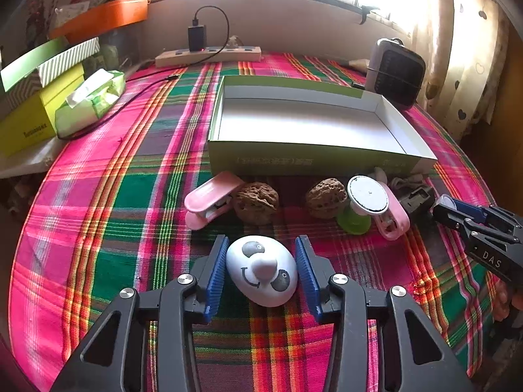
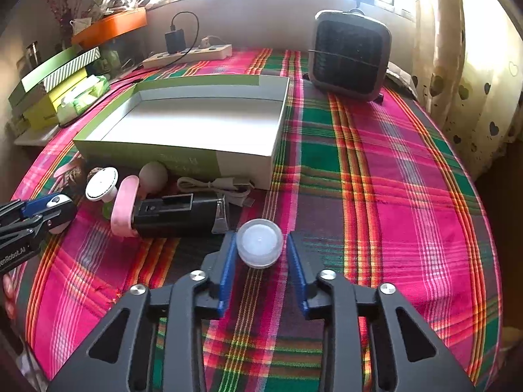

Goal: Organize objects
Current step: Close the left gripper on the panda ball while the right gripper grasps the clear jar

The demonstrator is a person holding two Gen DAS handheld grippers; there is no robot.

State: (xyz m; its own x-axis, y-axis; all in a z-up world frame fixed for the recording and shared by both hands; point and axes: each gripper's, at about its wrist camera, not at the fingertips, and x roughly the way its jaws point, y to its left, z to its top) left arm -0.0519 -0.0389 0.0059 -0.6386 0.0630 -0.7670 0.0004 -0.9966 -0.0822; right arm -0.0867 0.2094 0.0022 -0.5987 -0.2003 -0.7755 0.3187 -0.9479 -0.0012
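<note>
A white egg-shaped toy with a painted face lies on the plaid cloth between the blue pads of my left gripper, and both pads touch its sides. A small round white cap sits between the fingers of my right gripper; the left pad is against it and a narrow gap shows on its right. An open green and white box stands just behind. In front of it lie two walnuts, two pink clips, a white disc on a green base and a black device.
A grey cable lies coiled by the box. A dark fan heater stands at the back right, a power strip at the back. Stacked boxes and a tissue pack fill the left edge. The table's curved edge runs along the right.
</note>
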